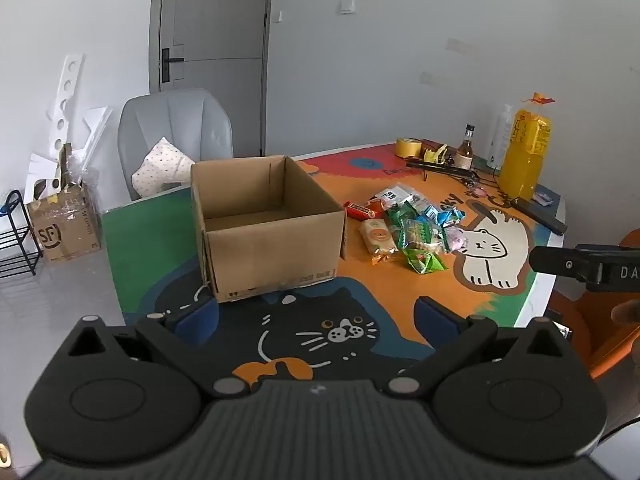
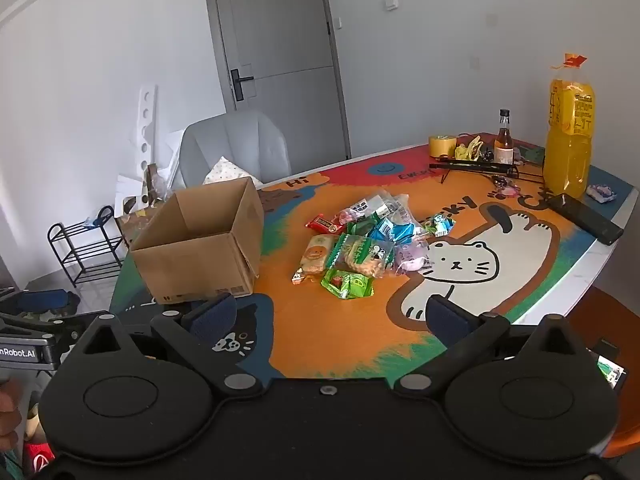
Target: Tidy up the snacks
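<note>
White walls and a grey door (image 2: 276, 52) stand behind our table (image 2: 328, 344), which is covered by a bright cat-print mat. We have not begun sorting: the cardboard box (image 1: 264, 224) looks empty, and the snacks (image 2: 360, 244) lie in one loose pile just beside it. Our left gripper (image 1: 316, 314) and right gripper (image 2: 340, 316) both hover spread apart near the table's front edge, holding nothing. Every packet is left to move, we judge.

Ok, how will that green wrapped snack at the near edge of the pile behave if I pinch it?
The green snack packet looks crinkly and puffed, so it will probably crush and feel light. Its glossy film may slip. It lies loose on the table mat, so a push likely slides it.
</note>
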